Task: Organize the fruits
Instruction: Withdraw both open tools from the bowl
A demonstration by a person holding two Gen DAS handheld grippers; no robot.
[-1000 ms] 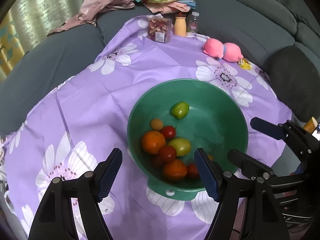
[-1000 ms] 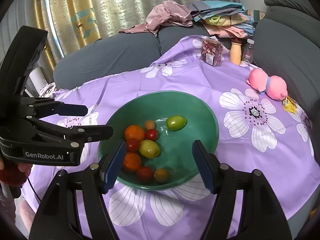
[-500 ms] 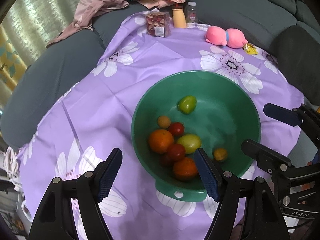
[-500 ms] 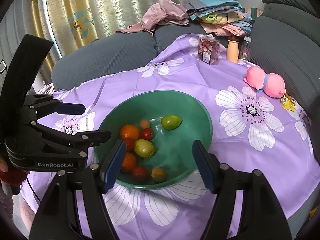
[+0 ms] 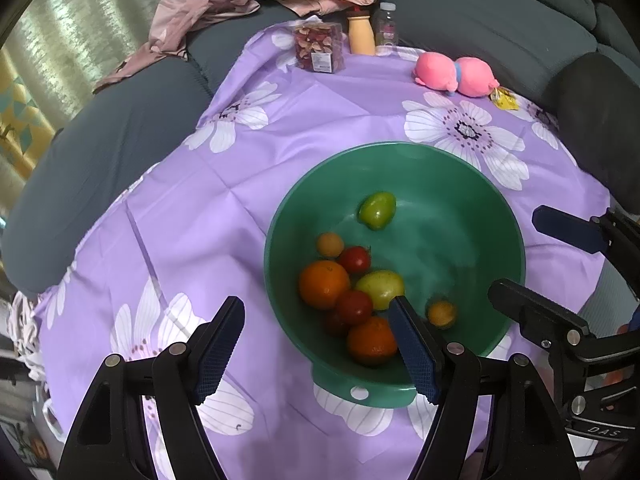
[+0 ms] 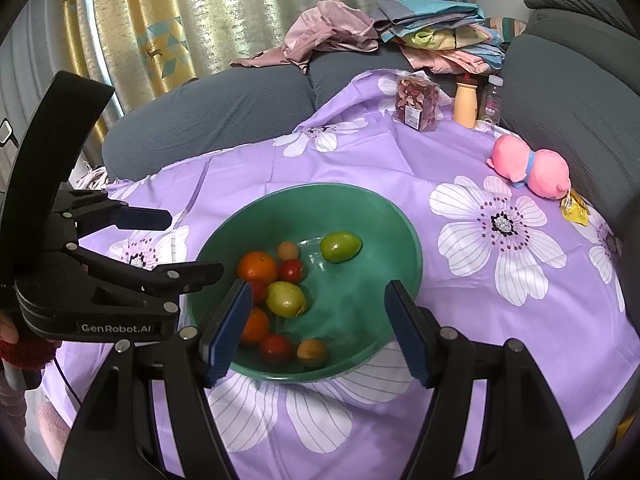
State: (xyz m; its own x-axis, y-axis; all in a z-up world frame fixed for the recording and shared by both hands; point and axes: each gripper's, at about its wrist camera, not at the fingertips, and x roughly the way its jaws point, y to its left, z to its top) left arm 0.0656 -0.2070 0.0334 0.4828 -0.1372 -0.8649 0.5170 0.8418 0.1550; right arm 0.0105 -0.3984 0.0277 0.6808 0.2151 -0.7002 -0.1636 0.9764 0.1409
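Fruits [image 5: 324, 284] sit in green bowl [image 5: 480, 200]; both grippers hover empty.

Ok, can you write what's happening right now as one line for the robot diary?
stage: fruit sorting not begun | left gripper: open, empty | right gripper: open, empty | green bowl: holds all fruits | green fruit: apart from cluster

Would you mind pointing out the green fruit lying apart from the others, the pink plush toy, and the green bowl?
green fruit [image 6: 340, 246], right wrist view, middle of its skin.
pink plush toy [image 6: 530, 167], right wrist view, the blue band around its middle.
green bowl [image 5: 460, 216], left wrist view, bare inner wall.
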